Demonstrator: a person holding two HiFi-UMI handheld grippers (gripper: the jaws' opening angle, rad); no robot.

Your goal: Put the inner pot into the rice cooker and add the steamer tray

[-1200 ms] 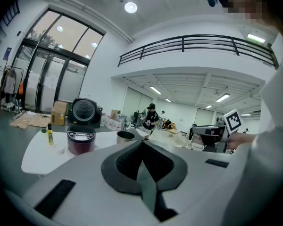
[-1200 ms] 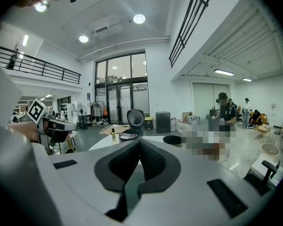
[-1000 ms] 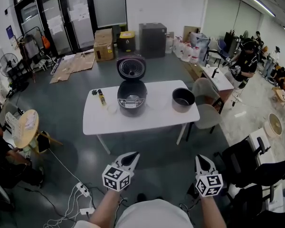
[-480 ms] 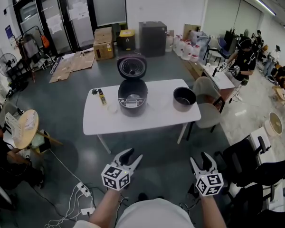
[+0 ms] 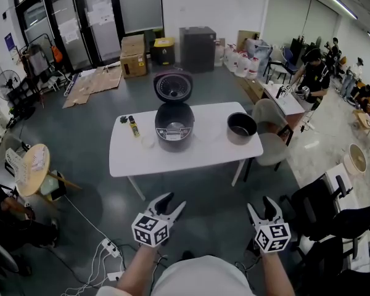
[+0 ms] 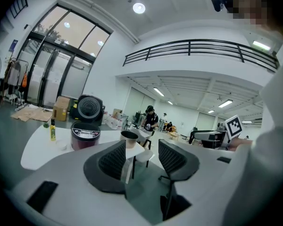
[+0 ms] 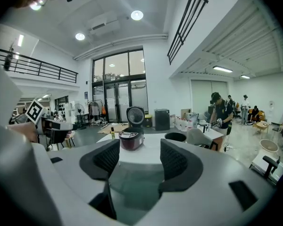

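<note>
- Tools at the ready: the left gripper (image 5: 171,202) and the right gripper (image 5: 263,206) hang low on the near side of the long white table (image 5: 191,159), well apart from it. Both sets of jaws have just been opening and stand apart with nothing between them.
- Target ahead: the dark round metal inner pot (image 5: 241,128) stands upright on the table's right end, ahead and to the right of both tools, so the right gripper looks the nearer.
- The pot appears empty.
- The dark maroon rice cooker (image 5: 174,127) sits at the table's middle, lid raised, and no pot shows in its well.
- The steamer tray cannot be picked out. A yellow bottle (image 5: 133,126) stands towards the table's left end.
</note>
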